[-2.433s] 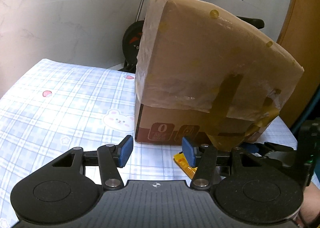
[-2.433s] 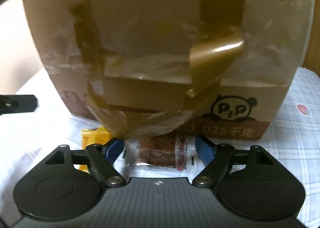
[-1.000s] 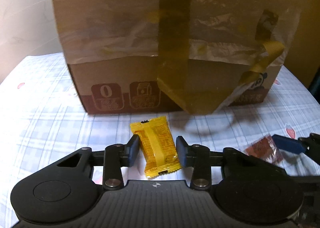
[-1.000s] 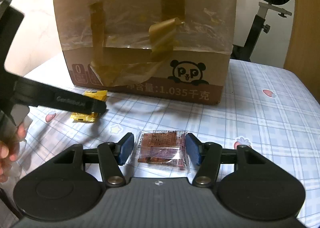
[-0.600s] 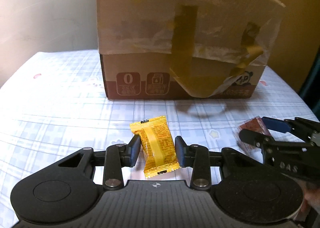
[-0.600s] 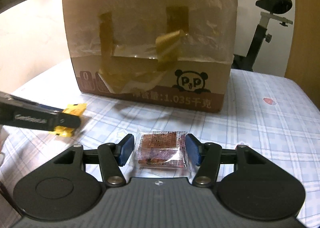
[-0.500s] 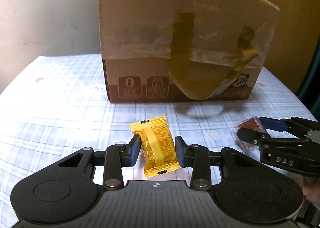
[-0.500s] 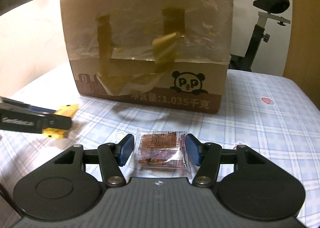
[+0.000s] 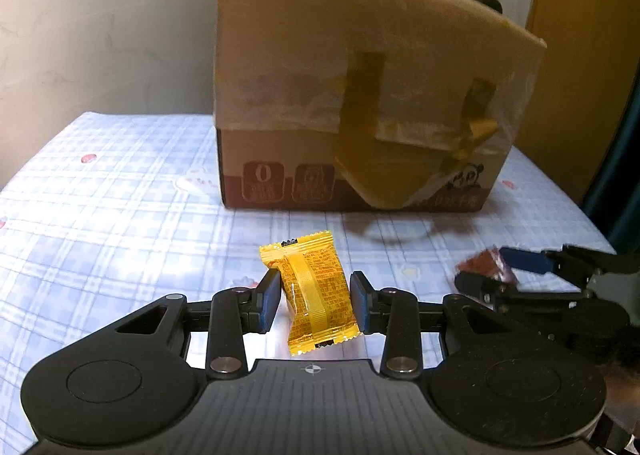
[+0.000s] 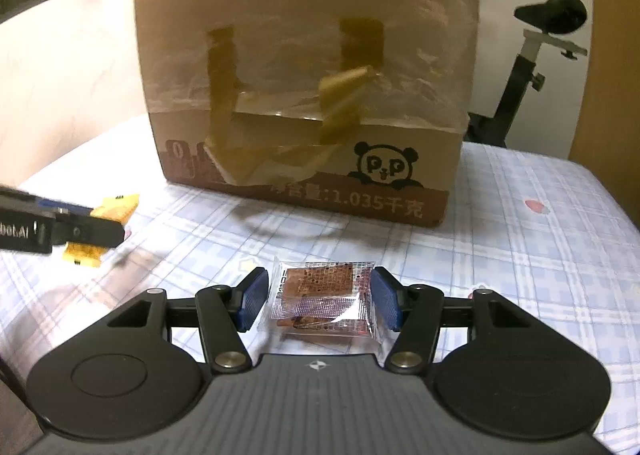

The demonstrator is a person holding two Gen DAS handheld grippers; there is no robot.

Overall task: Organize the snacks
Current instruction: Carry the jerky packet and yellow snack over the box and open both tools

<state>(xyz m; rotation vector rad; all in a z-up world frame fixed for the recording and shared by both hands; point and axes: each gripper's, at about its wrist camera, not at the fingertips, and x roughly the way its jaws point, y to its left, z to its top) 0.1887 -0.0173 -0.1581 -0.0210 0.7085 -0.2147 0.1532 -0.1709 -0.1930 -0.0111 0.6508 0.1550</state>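
My left gripper [image 9: 314, 295] is shut on a yellow snack packet [image 9: 314, 291] and holds it above the checked cloth. My right gripper [image 10: 318, 301] is shut on a clear packet with a brown snack [image 10: 324, 301]. The tall cardboard box [image 9: 360, 95] with tape and plastic film stands ahead of both; in the right wrist view the box [image 10: 312, 67] shows a panda print. In the left wrist view the right gripper [image 9: 504, 271] sits at the right with the brown packet [image 9: 480, 265]. In the right wrist view the left gripper [image 10: 72, 225] sits at the left with the yellow packet [image 10: 114, 211].
A blue and white checked cloth [image 9: 100, 215] covers the surface. An exercise bike [image 10: 532, 67] stands behind the box at the right. A wooden door [image 9: 580, 55] lies to the right and a pale wall [image 9: 100, 35] at the back left.
Both grippers closed on their packets, lifted them and drew back from the box, which now looks smaller and farther. In the last half second the move is slight.
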